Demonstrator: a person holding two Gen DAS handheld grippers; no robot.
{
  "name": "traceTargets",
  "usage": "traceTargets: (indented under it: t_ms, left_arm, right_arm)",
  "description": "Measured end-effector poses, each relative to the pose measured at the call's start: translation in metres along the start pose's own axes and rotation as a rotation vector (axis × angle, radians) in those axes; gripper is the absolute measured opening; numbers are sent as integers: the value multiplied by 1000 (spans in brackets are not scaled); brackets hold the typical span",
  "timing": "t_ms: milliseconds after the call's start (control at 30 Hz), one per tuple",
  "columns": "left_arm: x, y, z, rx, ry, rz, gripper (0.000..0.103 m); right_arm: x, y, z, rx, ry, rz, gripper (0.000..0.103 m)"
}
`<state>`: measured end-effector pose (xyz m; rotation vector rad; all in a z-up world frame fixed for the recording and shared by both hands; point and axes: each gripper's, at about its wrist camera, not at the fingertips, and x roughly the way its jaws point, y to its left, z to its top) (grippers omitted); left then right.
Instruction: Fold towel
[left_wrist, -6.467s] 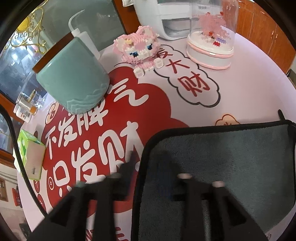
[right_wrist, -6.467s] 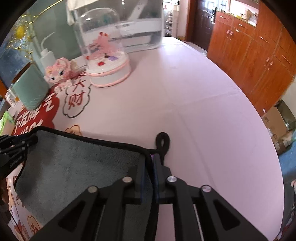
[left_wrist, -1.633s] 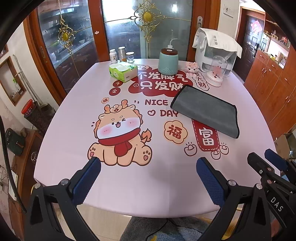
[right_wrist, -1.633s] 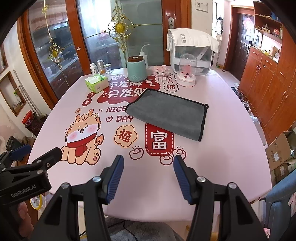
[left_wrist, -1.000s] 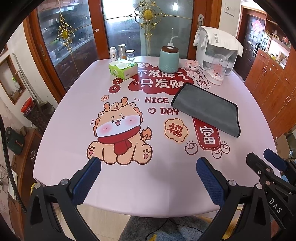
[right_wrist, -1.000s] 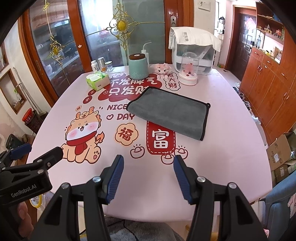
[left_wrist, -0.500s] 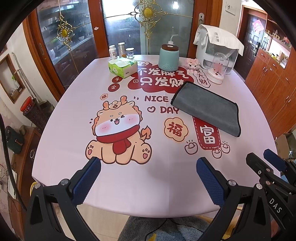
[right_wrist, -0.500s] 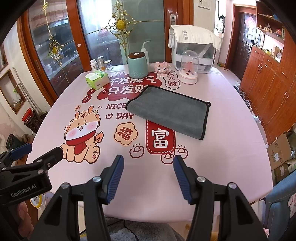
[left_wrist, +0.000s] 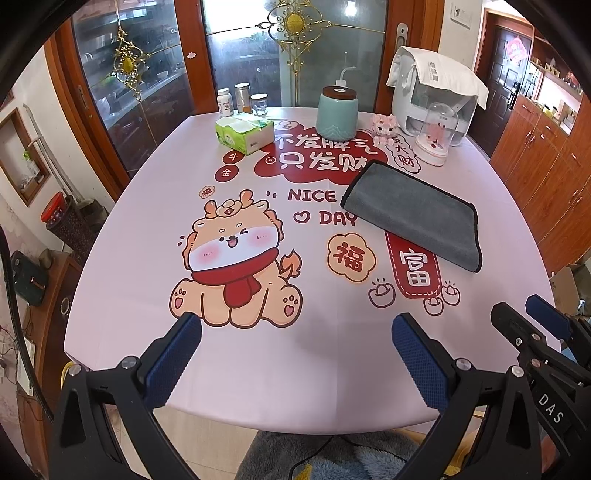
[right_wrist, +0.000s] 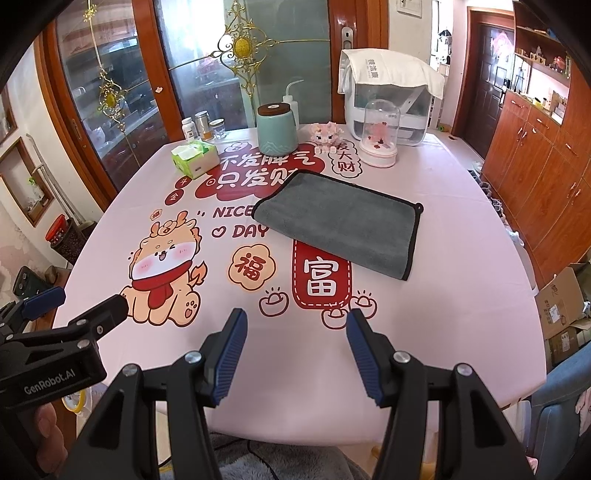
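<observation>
A grey towel with a black hem (left_wrist: 413, 214) lies folded flat on the right half of the pink printed tablecloth (left_wrist: 155, 206); it also shows in the right wrist view (right_wrist: 343, 225). My left gripper (left_wrist: 295, 332) is open and empty, held back over the table's near edge, far from the towel. My right gripper (right_wrist: 295, 332) is open and empty too, also near the front edge. Each gripper shows at the side of the other's view.
At the back of the table stand a green tissue box (left_wrist: 243, 134), a teal jar (left_wrist: 337, 110), a pink toy (left_wrist: 384, 127), a glass dome (left_wrist: 437, 136) and a white appliance (left_wrist: 436, 88). Wooden cabinets (right_wrist: 535, 158) line the right wall.
The towel was held at its corners 6.5 s ago; now it lies released and both grippers are pulled back and open. Over the last second the views barely shift.
</observation>
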<state>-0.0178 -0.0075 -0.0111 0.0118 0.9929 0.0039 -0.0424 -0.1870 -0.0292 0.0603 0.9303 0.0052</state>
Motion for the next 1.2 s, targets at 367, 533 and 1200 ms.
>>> traceTargets:
  t_ms: [367, 533, 1200]
  left_arm:
    - [1, 0, -1, -1, 2, 4, 102]
    - [2, 3, -4, -3, 3, 4, 102]
    - [1, 3, -6, 1, 7, 5, 102]
  right_arm:
    - [1, 1, 1, -3, 1, 7, 56]
    - [1, 3, 1, -4, 6, 9, 56]
    - [1, 2, -1, 2, 12, 9, 56]
